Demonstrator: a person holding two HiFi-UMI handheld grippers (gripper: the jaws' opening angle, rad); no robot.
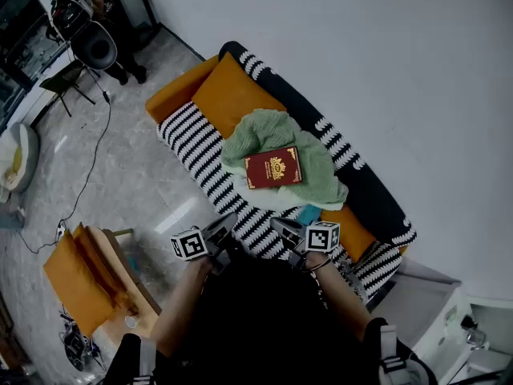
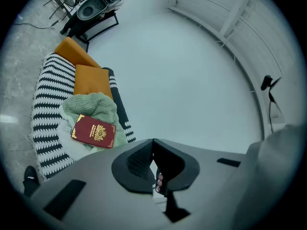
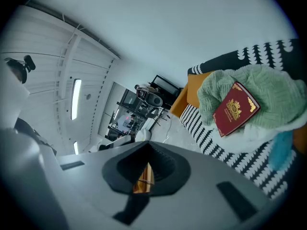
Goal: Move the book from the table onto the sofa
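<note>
**Head view: book on sofa, both grippers empty**

Dark red hardcover book with gold crest [image 1: 273, 168] lies ahead of both sets of jaws, well apart from them. It sits on a rumpled pale green knitted blanket [image 1: 268, 131] on the black-and-white striped sofa [image 1: 192, 147].

Risk, as judged: the heap is soft, uneven footing. A nudge to the blanket could slide the book toward the seat edge nearest the jaws.

Left gripper [image 1: 224, 228]: jaws clenched together, nothing between them. Right gripper [image 1: 284, 229]: likewise closed tight, touching nothing.
</note>
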